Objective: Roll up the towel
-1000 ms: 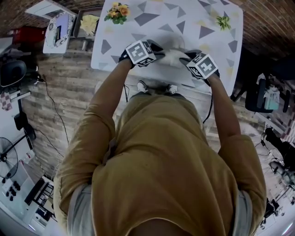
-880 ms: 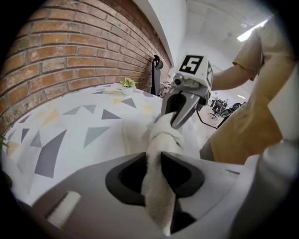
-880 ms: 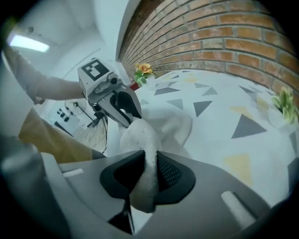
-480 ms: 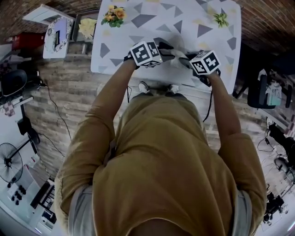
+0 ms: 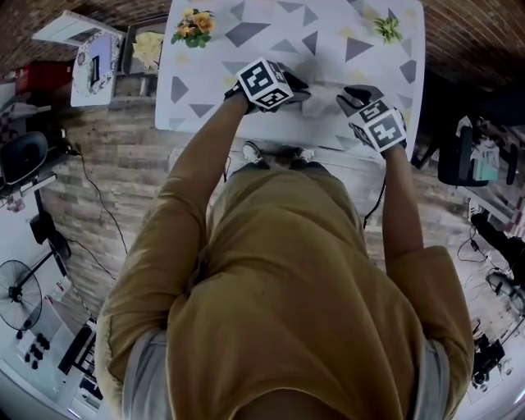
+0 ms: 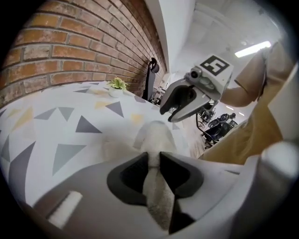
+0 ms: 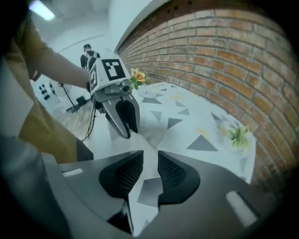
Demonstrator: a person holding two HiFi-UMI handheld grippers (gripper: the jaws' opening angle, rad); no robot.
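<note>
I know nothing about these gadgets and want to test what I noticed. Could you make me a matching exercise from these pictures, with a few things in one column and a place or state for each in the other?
Things:
1. left gripper
2. right gripper
3. yellow flowers
4. green plant

Places or states:
A. far right corner of the table in the head view
B. jaws shut on the towel
C. far left corner of the table in the head view
D. jaws apart, nothing between them

Pairs: 1-B, 2-D, 3-C, 4-A.

The right gripper's jaws have just been opening.
</note>
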